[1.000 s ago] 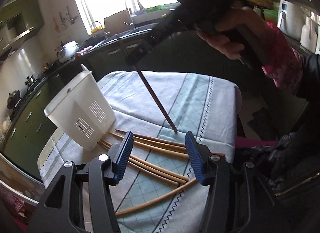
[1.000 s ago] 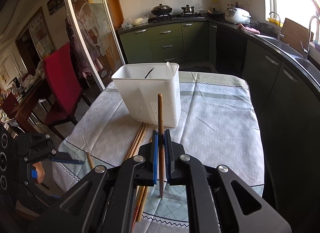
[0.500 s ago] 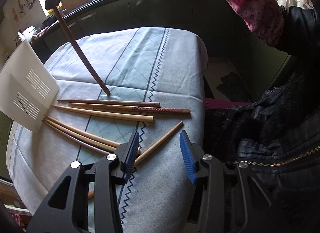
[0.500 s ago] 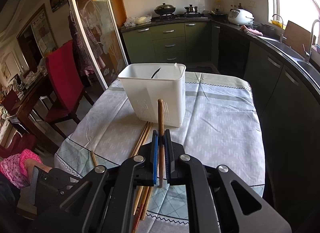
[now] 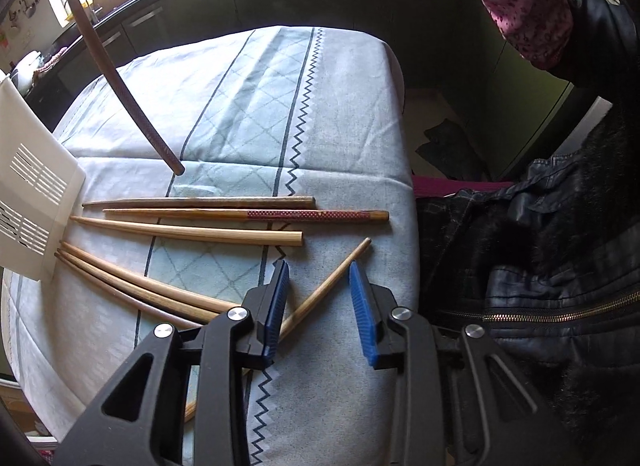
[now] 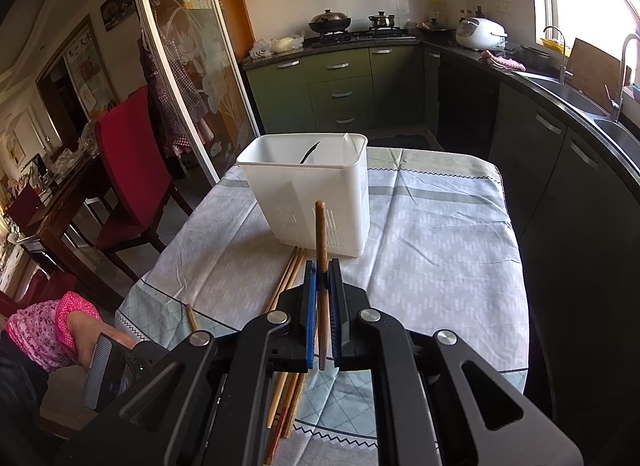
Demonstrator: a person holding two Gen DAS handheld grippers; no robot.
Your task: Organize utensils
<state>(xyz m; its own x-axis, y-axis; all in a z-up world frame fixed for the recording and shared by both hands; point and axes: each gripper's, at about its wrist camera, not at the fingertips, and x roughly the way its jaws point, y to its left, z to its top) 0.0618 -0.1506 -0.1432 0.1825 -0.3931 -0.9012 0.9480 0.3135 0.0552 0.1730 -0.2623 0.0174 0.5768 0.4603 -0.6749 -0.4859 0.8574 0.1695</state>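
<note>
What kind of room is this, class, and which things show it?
A home kitchen, most likely: a stove with pots, green cabinets and a sink with a tap, beside a cloth-covered table.

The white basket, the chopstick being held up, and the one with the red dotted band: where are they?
white basket (image 6: 320, 201): right wrist view, its front wall.
held chopstick (image 6: 321, 234): right wrist view, shaft above the right gripper (image 6: 321, 298).
red-banded chopstick (image 5: 288, 215): left wrist view, its patterned band.
</note>
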